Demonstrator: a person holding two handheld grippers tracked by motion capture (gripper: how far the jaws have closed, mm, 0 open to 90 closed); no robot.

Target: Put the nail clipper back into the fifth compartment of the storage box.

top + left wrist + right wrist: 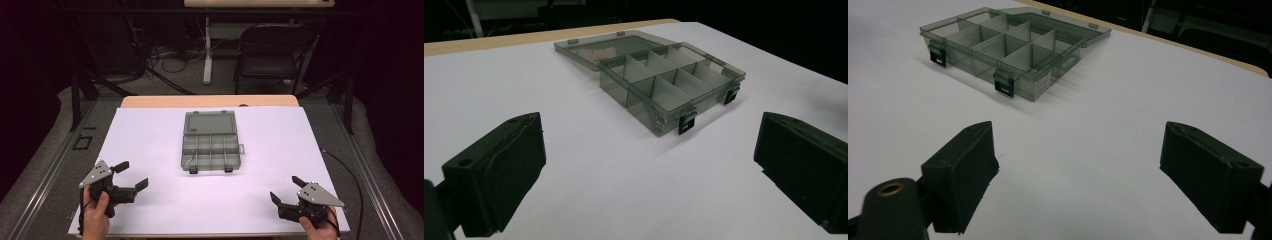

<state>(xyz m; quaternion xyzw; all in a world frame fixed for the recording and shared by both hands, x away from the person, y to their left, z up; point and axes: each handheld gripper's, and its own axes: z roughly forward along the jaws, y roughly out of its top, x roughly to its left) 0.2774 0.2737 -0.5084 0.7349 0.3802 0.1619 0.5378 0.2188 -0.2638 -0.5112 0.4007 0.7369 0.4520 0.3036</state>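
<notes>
A clear compartment organizer box lies open mid-table, lid folded to the far side; the left gripper and right gripper rest near, jaws spread, empty.

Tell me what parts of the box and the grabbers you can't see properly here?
- Compartment box: in the high view it is too small to tell whether its compartments hold anything.
- Its open lid: in the right gripper view the box's tray hides most of it.
- Left gripper: in the left gripper view the bottom edge cuts off both jaws.
- Right gripper: in the right gripper view the picture edges cut off its jaws.
</notes>
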